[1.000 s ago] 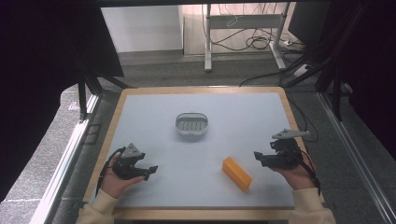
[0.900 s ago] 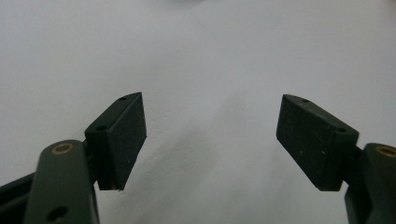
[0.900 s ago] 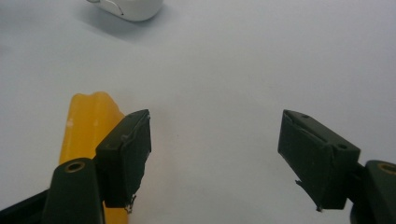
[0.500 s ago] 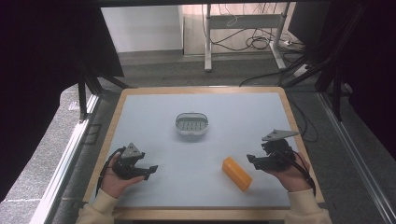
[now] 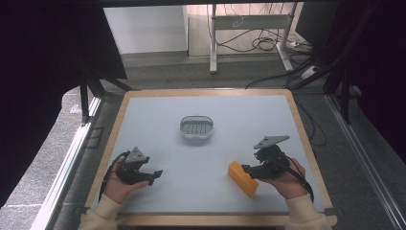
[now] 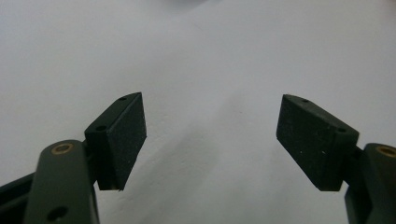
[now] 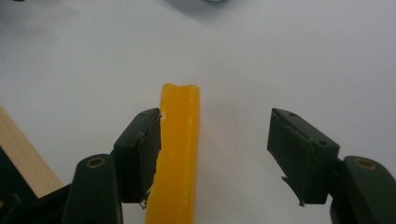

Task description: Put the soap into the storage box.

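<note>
An orange bar [image 5: 242,178] lies flat on the pale table top [image 5: 201,158], front right. My right gripper [image 5: 248,169] is open and straddles it. In the right gripper view the orange bar [image 7: 179,149] runs up between the jaws, right against the left pad [image 7: 142,149], with a wide gap to the right pad [image 7: 299,151]. At the front left, my left gripper [image 5: 155,175] rests in a hand, open, nothing between its pads [image 6: 123,135] over bare table.
A small oval white dish [image 5: 197,127] with a slotted insert sits mid-table, beyond both grippers. The table has a wooden rim [image 5: 206,219]. Desk legs and cables [image 5: 258,43] lie on the floor past the far edge.
My right gripper has moved left and toward the front, from beside the orange bar to around its near end. The left gripper has stayed put.
</note>
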The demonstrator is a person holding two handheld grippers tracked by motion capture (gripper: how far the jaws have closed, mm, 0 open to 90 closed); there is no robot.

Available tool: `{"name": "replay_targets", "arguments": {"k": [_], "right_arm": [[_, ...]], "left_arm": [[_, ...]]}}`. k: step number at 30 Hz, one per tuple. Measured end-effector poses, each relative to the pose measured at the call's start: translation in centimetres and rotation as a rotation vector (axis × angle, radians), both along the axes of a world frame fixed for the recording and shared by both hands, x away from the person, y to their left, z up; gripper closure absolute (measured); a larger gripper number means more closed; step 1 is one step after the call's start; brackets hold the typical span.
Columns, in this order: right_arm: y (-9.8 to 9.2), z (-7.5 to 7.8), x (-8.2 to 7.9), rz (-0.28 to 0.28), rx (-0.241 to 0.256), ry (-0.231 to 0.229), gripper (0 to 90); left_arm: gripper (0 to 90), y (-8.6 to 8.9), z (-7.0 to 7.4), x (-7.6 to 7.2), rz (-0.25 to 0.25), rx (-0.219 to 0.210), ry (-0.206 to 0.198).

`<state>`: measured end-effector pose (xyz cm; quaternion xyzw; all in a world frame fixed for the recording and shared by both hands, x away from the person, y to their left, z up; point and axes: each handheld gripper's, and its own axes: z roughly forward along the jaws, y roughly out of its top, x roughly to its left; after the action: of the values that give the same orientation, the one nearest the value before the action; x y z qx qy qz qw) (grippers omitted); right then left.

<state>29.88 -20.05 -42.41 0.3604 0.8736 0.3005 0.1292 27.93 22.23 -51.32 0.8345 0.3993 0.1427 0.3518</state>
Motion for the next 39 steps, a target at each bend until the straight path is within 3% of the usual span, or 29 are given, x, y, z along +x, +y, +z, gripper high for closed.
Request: {"name": "replay_targets", "arguments": {"k": [7,21,30,32,39], "right_arm": [[1.3,-0.6,-0.1,0.025,-0.046,0.031,38.2],[3.1,-3.0,0.3,0.025,-0.156,0.144,42.9],[3.9,-4.1,1.0,0.018,-0.206,0.202,50.4],[4.1,-4.7,1.2,0.026,-0.230,0.225,56.6],[4.2,-4.9,1.3,0.026,-0.245,0.232,61.3]], "left_arm": [[24.1,0.0,0.1,0.0,-0.003,-0.001,-0.003],[24.0,-0.1,0.1,-0.1,-0.003,0.001,-0.002],[24.0,-0.1,0.1,-0.1,-0.002,0.003,-0.005],[24.1,0.0,0.2,-0.1,0.010,0.002,-0.017],[24.1,0.1,0.2,-0.1,0.017,-0.004,-0.020]]}}
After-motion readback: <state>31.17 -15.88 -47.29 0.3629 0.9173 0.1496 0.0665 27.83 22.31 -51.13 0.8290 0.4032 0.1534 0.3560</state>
